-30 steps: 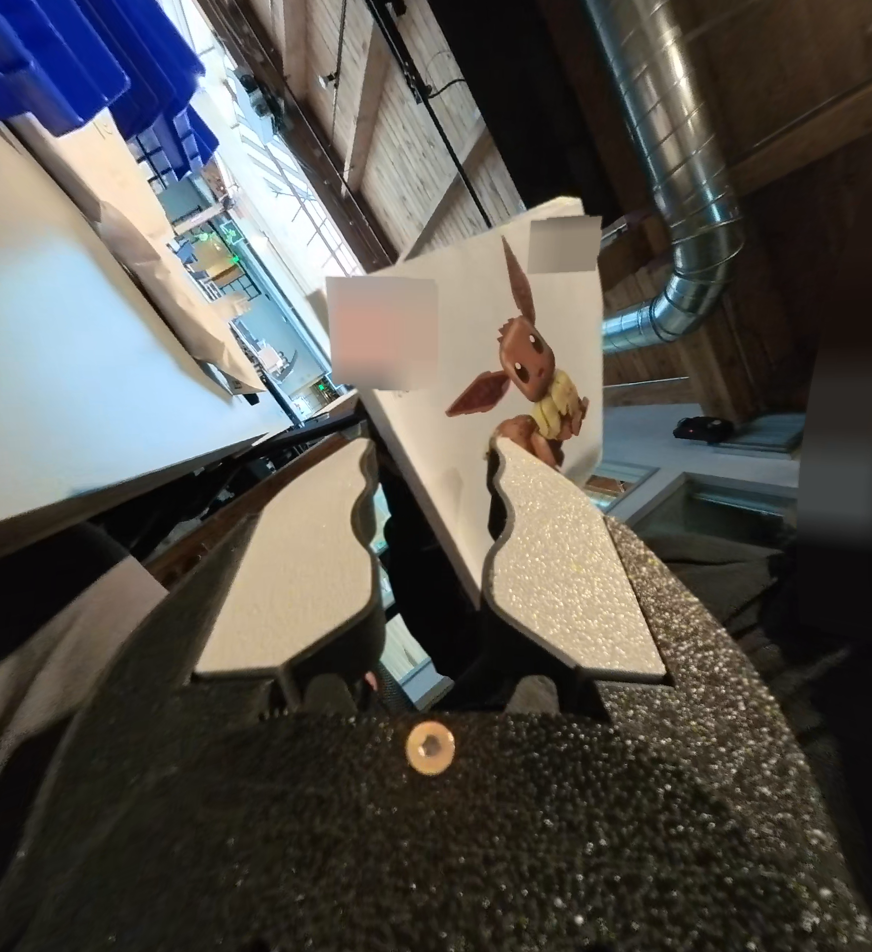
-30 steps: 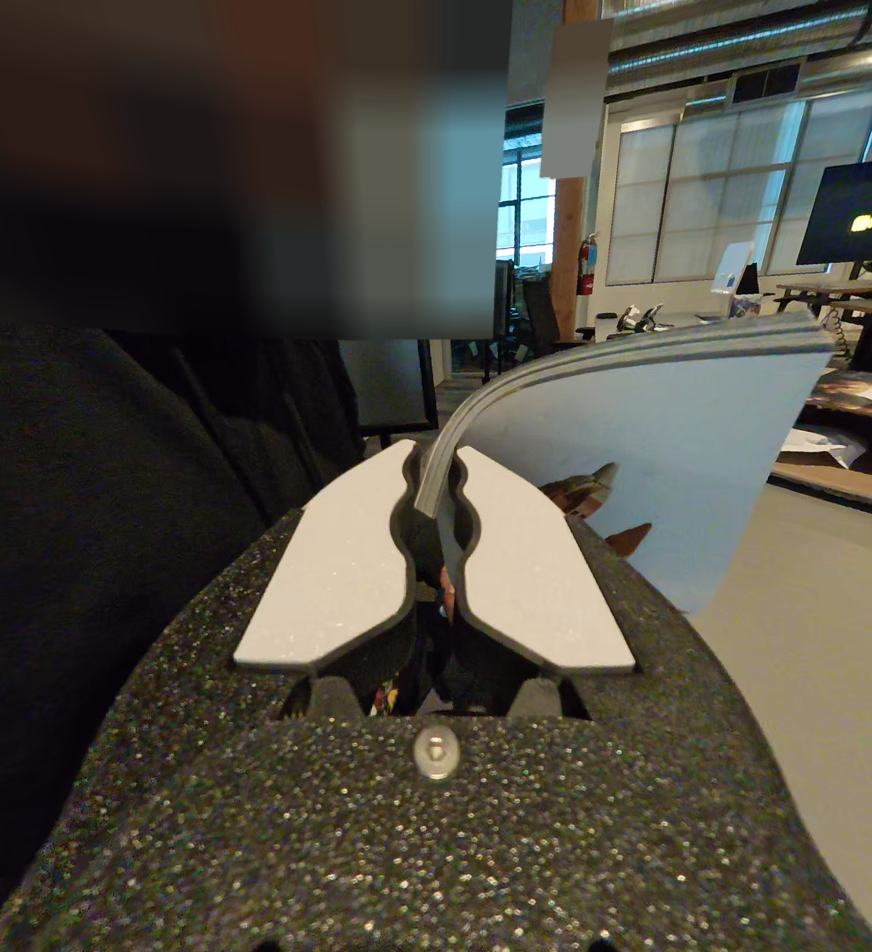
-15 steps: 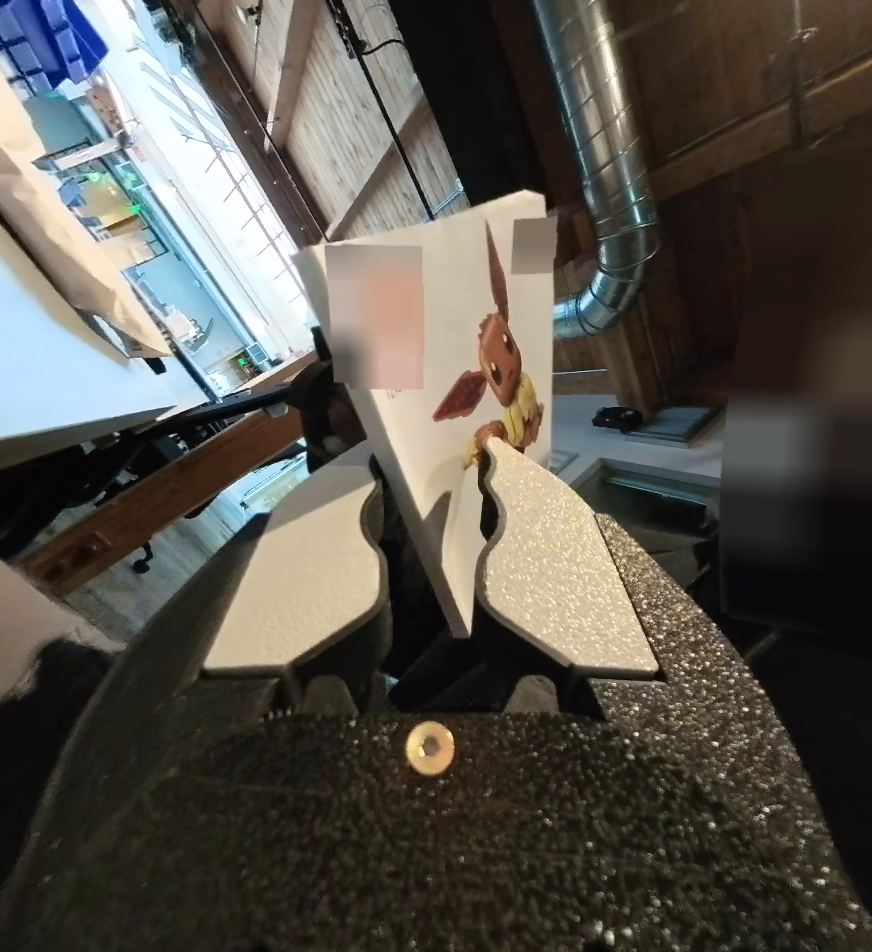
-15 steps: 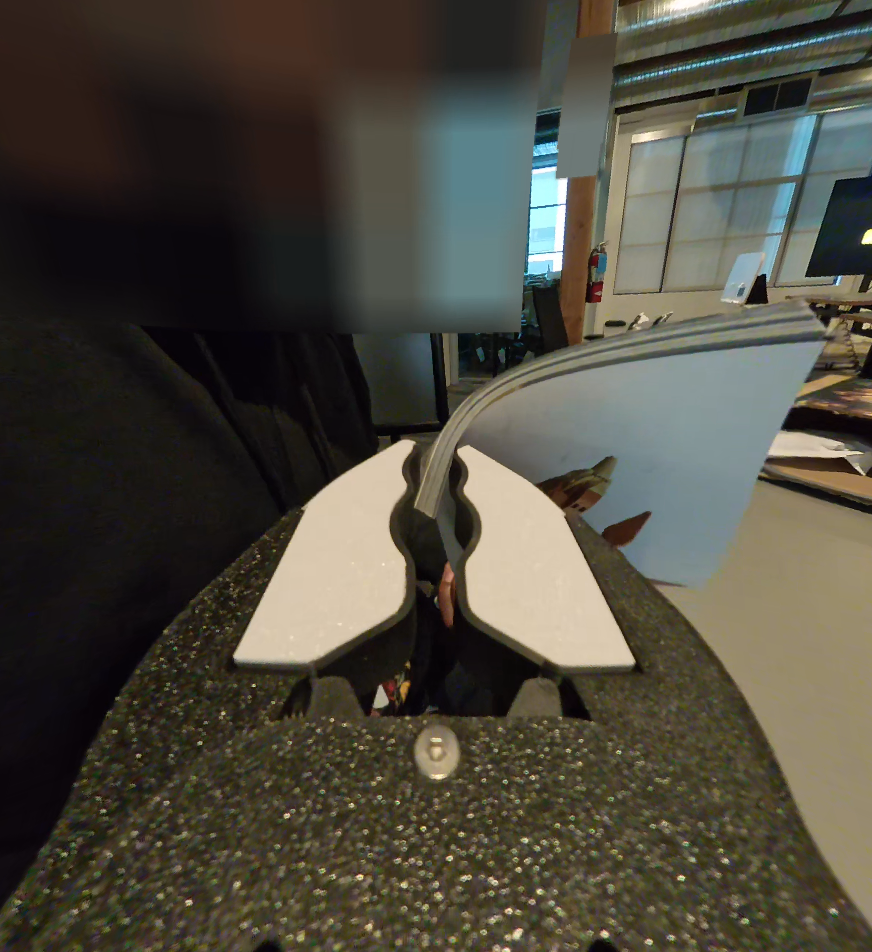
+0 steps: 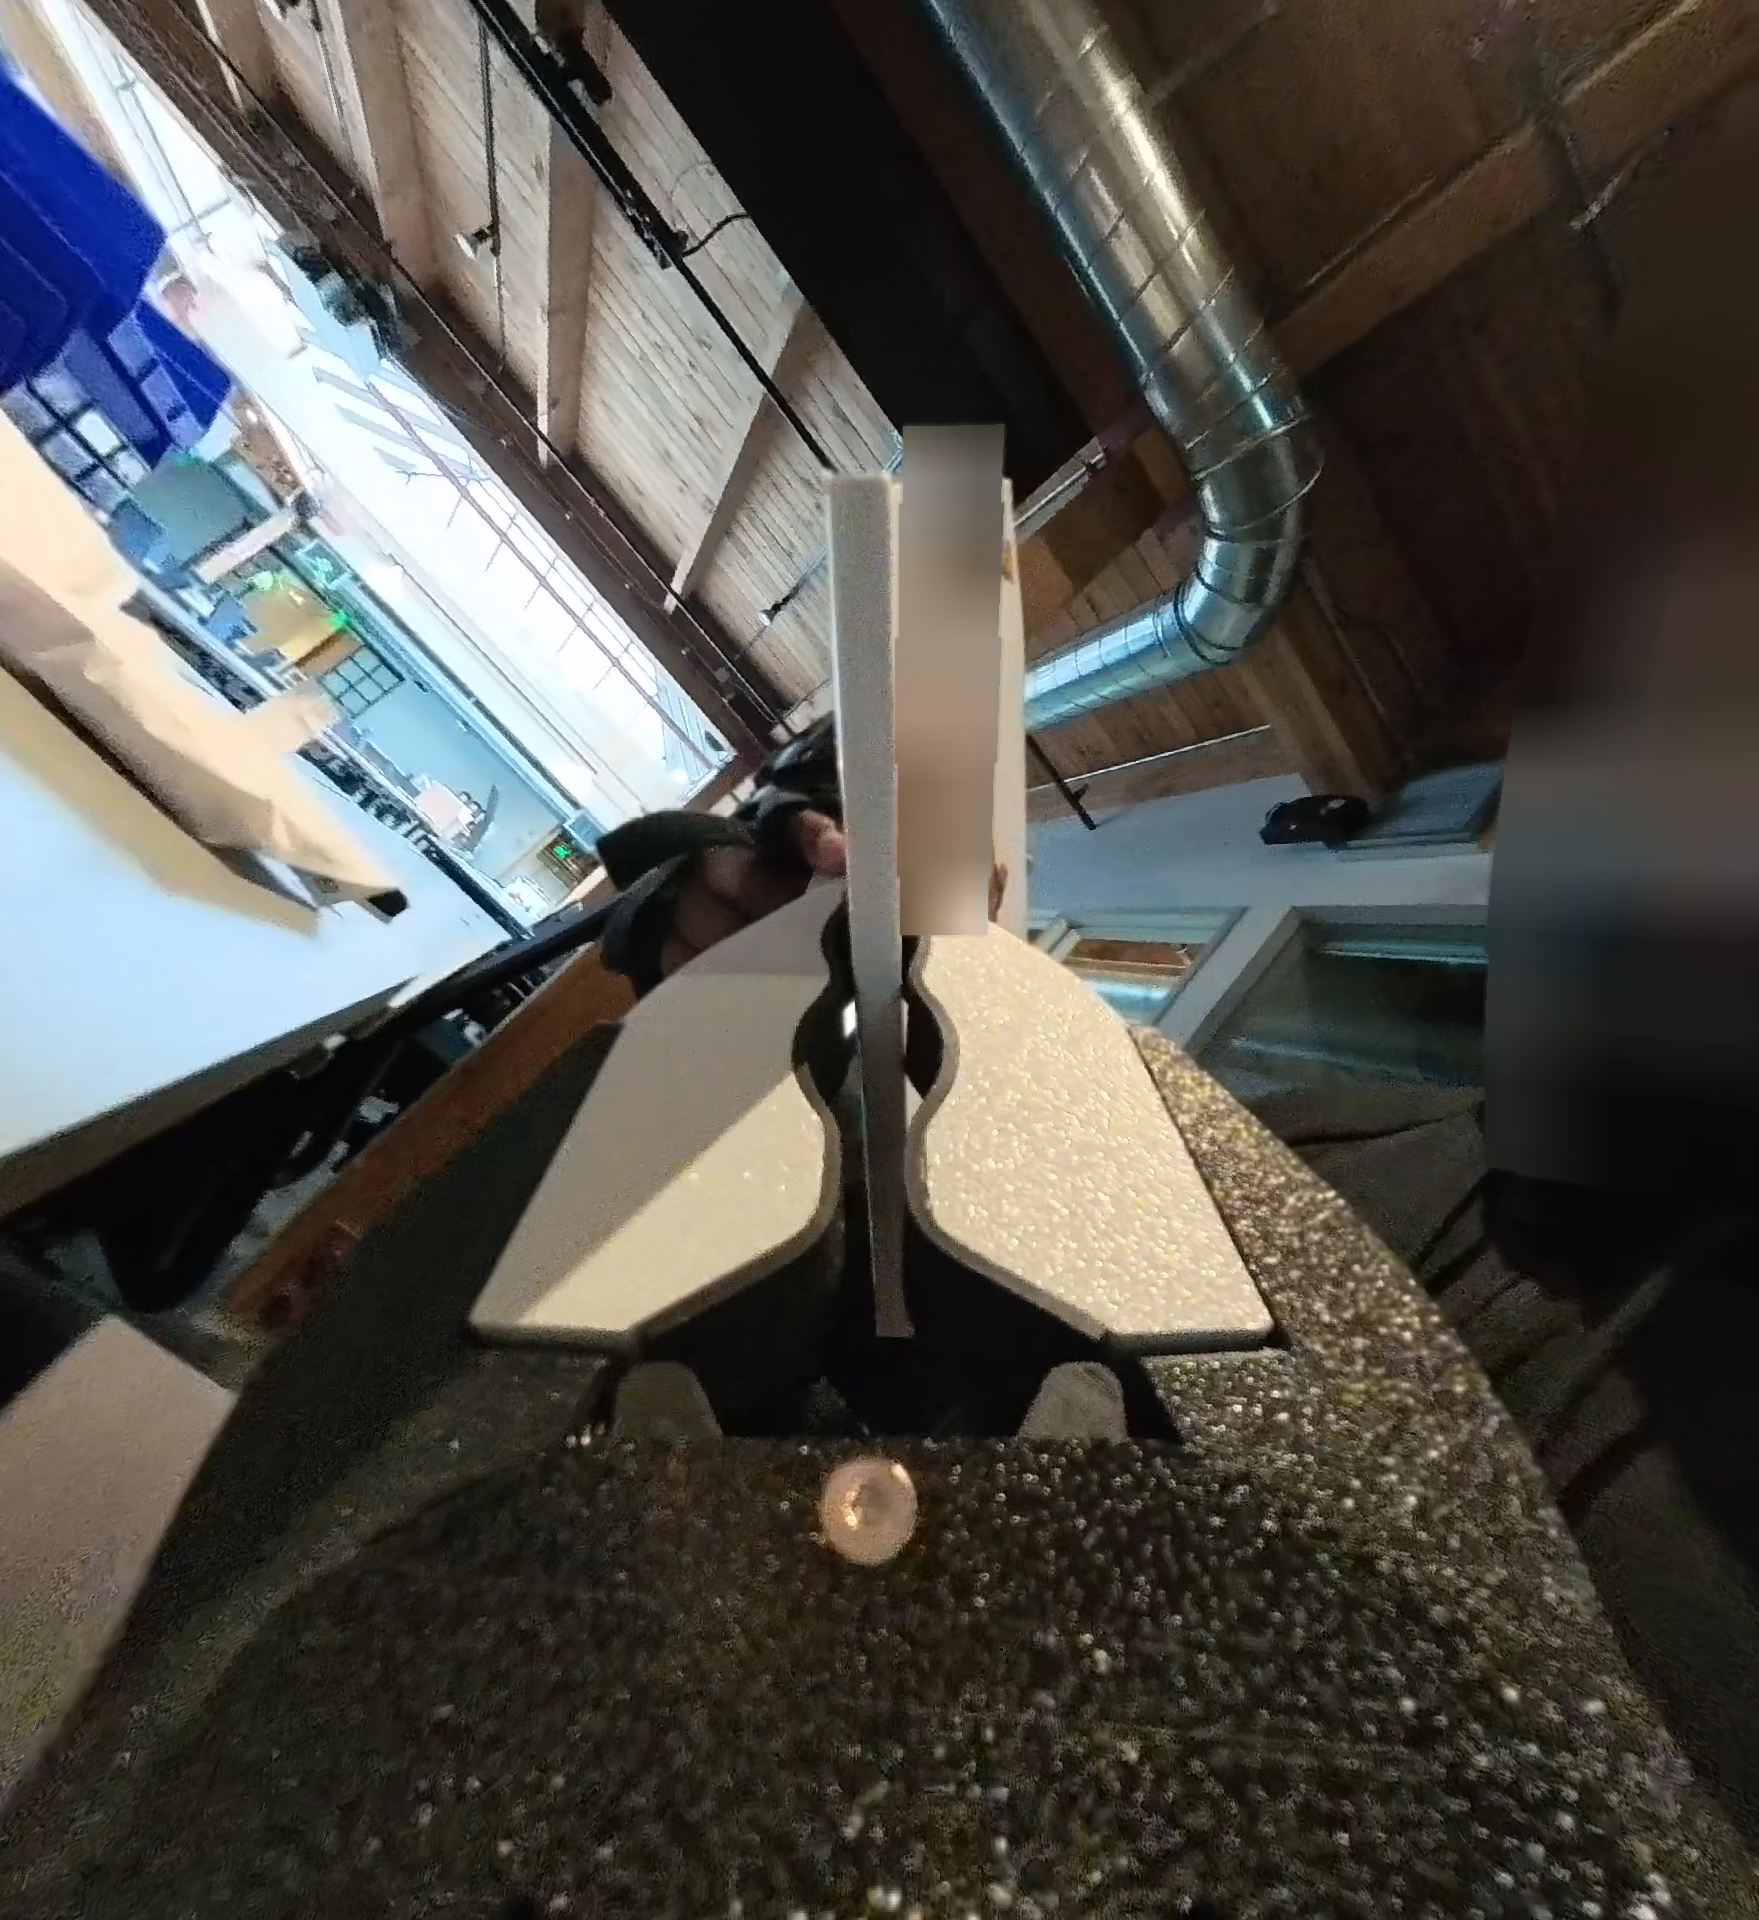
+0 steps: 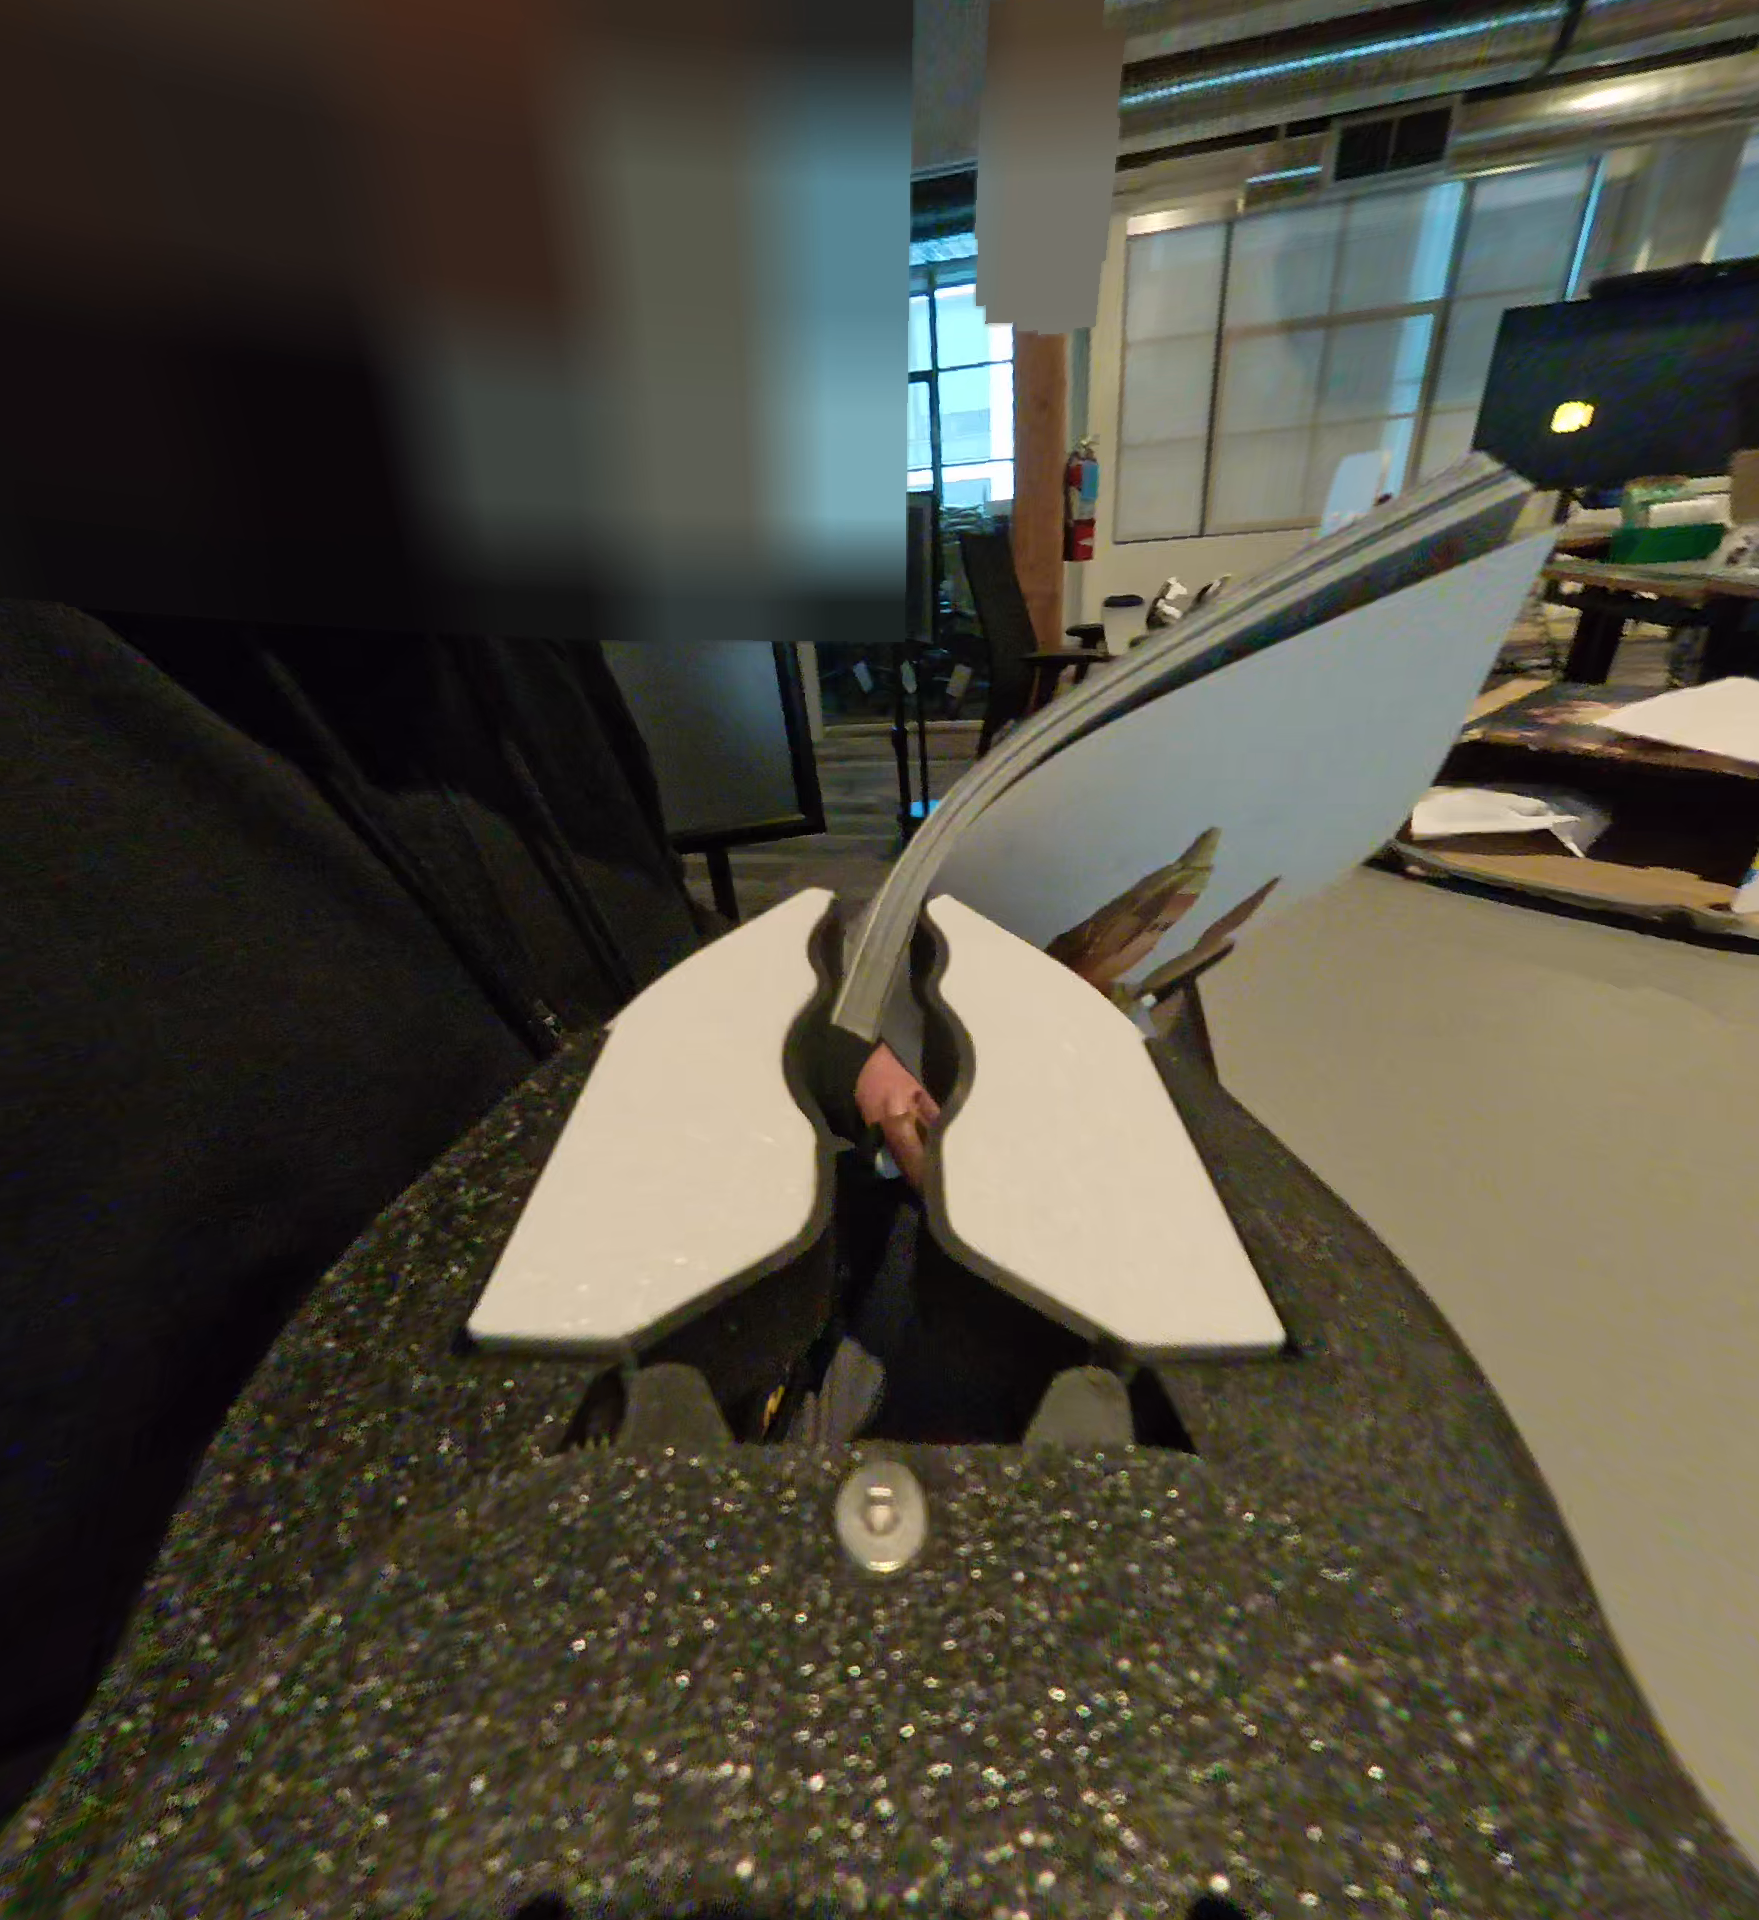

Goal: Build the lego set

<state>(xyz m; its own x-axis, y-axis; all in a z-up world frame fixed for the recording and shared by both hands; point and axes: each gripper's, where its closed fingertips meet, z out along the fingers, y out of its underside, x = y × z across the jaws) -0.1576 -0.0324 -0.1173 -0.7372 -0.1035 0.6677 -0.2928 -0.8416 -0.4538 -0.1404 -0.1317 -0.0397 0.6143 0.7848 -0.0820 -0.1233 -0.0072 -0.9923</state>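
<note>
The white instruction booklet point(image 5: 862, 727) stands edge-on between the pads of my left gripper point(image 5: 875, 935), which is shut on its lower edge. In the right wrist view the same booklet point(image 6: 1270, 748) bends away to the right and shows a brown creature picture on its cover. My right gripper point(image 6: 877, 920) is shut on the booklet's near corner. Both grippers hold it up in the air. A gloved hand point(image 5: 709, 883) shows just behind the booklet in the left wrist view. No Lego bricks are in sight.
A white table point(image 5: 75, 935) with brown paper and blue bins point(image 5: 13, 239) lies at the left. A metal duct point(image 5: 1166, 364) runs overhead. A person's dark clothing point(image 6: 179, 1039) fills the left of the right wrist view. A dark monitor point(image 6: 1664, 374) and cluttered tables point(image 6: 1727, 717) stand at the right. Left tips to right tips: about 15 cm.
My left gripper has closed from wide open onto the booklet, which now shows edge-on instead of cover-on. The booklet bends more in the right gripper, which has kept its hold.
</note>
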